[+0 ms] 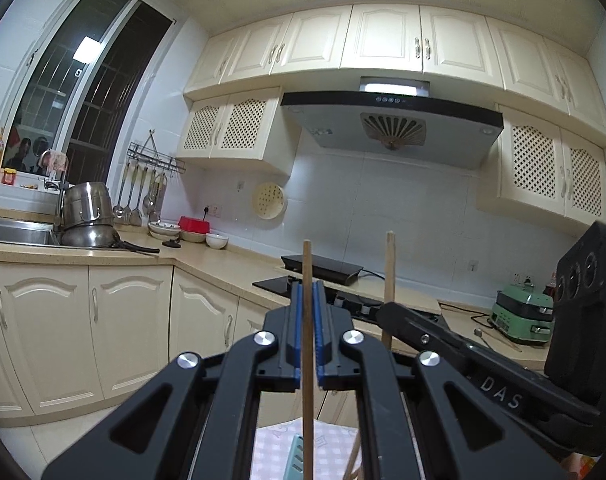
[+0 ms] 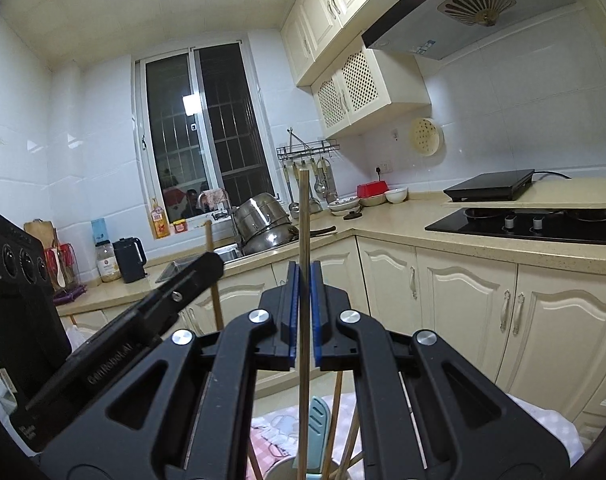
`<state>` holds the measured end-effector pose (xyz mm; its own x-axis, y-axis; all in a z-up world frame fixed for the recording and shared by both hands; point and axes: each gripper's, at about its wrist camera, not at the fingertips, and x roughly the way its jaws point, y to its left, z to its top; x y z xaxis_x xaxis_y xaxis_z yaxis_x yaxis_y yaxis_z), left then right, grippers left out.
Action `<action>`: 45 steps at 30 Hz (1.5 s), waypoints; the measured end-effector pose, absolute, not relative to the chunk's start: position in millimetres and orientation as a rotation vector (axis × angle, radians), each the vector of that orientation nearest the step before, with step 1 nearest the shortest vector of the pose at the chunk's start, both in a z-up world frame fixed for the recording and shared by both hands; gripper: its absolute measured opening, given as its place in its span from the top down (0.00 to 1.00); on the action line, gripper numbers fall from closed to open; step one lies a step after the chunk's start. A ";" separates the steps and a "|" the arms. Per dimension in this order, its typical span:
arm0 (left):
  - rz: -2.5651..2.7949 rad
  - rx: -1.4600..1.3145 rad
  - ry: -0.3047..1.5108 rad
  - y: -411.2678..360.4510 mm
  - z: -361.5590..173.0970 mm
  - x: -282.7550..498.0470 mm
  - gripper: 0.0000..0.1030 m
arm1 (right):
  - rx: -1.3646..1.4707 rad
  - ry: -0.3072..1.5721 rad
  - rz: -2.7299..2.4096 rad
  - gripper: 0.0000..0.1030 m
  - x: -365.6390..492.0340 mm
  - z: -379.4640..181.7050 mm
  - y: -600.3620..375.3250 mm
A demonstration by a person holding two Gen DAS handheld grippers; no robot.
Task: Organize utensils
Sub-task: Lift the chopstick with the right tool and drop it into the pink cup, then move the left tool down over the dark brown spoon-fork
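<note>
Each claw is clamped on one upright chopstick, the left gripper point(image 1: 310, 316) on a brown chopstick point(image 1: 307, 304) and the right gripper point(image 2: 303, 304) on a paler chopstick point(image 2: 303, 264), both pointing to 12 o'clock, probably so they drop tip-first into the holder point(image 2: 287, 468) at 6 o'clock

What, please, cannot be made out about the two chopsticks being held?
- Left wrist view: the brown wooden chopstick runs off the bottom edge; its lower end is unseen.
- Right wrist view: the pale straight chopstick drops behind the black gripper frame; whatever holds the sticks below is cut off.
</note>
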<state>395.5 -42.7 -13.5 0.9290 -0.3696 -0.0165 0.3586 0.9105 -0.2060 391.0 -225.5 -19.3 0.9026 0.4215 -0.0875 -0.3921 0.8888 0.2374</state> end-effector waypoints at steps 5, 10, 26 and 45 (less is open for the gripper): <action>-0.363 -0.220 0.085 -43.6 -35.7 407.4 0.96 | 0.212 0.169 0.423 0.94 398.1 -36.2 -222.5; -0.366 -0.209 0.111 -46.8 -51.3 410.0 0.95 | 0.181 0.217 0.442 0.94 397.8 -43.7 -214.2; -0.180 -0.244 0.162 15.7 -38.3 352.4 0.04 | 0.216 0.172 0.307 0.06 327.9 -21.2 -261.3; -0.128 -0.218 0.411 30.3 -93.9 243.2 0.04 | 0.258 0.507 0.248 0.06 253.6 -118.8 -300.6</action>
<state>243.2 30.3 -93.9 0.9093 -0.1670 -0.3812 0.0793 0.9687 -0.2354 253.6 -300.6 -118.8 0.8458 0.2955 -0.4442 -0.1686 0.9380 0.3029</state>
